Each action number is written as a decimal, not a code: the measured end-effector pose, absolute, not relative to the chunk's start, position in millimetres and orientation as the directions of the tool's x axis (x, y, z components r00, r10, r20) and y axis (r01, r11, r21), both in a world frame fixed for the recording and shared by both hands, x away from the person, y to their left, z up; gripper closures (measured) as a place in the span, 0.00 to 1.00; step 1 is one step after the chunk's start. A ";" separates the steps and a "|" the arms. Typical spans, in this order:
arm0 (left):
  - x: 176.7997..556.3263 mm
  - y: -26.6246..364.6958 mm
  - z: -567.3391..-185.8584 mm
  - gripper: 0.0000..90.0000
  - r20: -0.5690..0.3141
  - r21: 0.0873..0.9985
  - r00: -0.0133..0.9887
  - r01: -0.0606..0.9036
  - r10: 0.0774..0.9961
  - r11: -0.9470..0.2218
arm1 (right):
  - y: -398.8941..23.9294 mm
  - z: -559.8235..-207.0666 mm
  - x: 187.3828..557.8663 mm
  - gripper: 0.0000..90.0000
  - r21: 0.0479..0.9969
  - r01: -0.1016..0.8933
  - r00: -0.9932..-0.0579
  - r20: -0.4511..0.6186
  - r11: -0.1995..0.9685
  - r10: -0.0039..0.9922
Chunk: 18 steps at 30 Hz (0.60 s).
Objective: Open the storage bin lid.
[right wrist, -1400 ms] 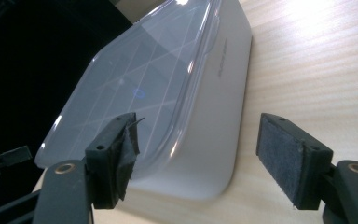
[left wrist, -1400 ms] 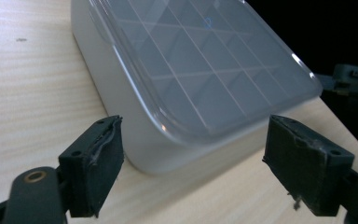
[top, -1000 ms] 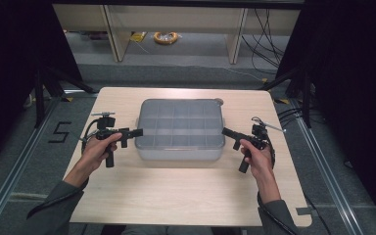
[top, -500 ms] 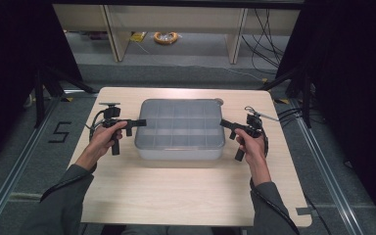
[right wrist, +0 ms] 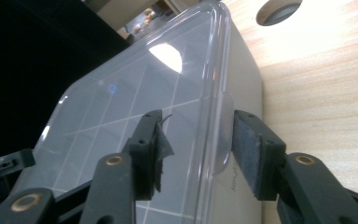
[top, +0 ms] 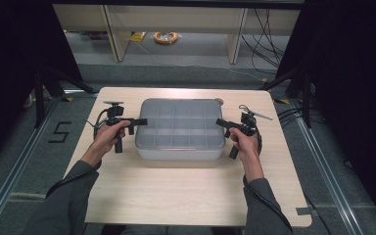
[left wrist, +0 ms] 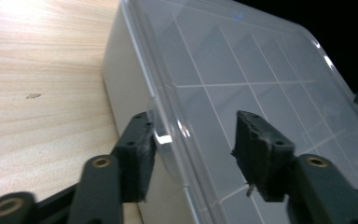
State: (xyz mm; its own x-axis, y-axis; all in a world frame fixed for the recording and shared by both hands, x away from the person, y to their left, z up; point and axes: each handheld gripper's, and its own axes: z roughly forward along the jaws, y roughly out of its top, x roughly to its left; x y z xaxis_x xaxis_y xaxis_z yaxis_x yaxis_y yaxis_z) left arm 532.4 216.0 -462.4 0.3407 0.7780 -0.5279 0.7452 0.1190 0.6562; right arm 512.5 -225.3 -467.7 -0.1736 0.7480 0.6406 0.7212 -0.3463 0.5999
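On the wooden table (top: 186, 191), bare board ringed the compartment box (top: 180, 128); left gripper (top: 138, 121) and right gripper (top: 221, 123), jaws just closing, half-open, straddled its lid tabs, grip uncertain.

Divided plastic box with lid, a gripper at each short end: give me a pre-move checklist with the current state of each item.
1. Left gripper straddles the lid edge, jaws just closing: ok.
2. Left pads pressing the lid: not ok, a gap shows at one pad.
3. Right gripper straddles the lid tab, jaws just closing: ok.
4. Right pads pressing: cannot tell.
5. Box flat on the table: ok.
6. Lid latched: cannot tell.
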 end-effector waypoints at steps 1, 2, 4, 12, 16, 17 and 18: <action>530.4 215.2 -461.5 0.57 -0.517 0.675 0.343 0.727 0.784 0.127 | -223.7 -463.7 511.2 0.62 0.583 0.716 -0.143 0.662 -0.385 0.736; 530.4 215.2 -461.5 0.57 -0.517 0.675 0.343 0.727 0.784 0.127 | -223.7 -463.7 511.2 0.62 0.583 0.716 -0.143 0.662 -0.385 0.736; 528.0 215.1 -460.0 0.58 -0.515 0.680 0.337 0.720 0.788 0.136 | -222.1 -463.5 508.3 0.63 0.580 0.710 -0.134 0.667 -0.399 0.733; 521.0 219.7 -445.6 0.63 -0.521 0.705 0.361 0.692 0.774 0.152 | -221.6 -444.7 497.2 0.74 0.624 0.658 -0.157 0.660 -0.421 0.734; 517.6 223.8 -439.2 0.66 -0.514 0.715 0.377 0.684 0.770 0.143 | -219.1 -435.9 493.6 0.76 0.632 0.642 -0.160 0.663 -0.433 0.731; 515.3 223.0 -435.7 0.66 -0.516 0.721 0.376 0.675 0.769 0.154 | -219.5 -434.0 492.9 0.77 0.636 0.639 -0.162 0.662 -0.433 0.732; 515.3 223.0 -435.7 0.66 -0.516 0.721 0.376 0.675 0.769 0.154 | -219.5 -434.0 492.9 0.77 0.636 0.639 -0.162 0.662 -0.433 0.732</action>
State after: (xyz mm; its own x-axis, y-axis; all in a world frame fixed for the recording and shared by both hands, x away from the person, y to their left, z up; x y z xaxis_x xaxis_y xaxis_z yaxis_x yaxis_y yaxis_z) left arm 515.3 223.0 -435.7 0.3761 0.7693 -0.5164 0.6753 0.1541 0.7213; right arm 492.9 -219.5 -434.0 -0.1617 0.7322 0.6617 0.6387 -0.4335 0.6357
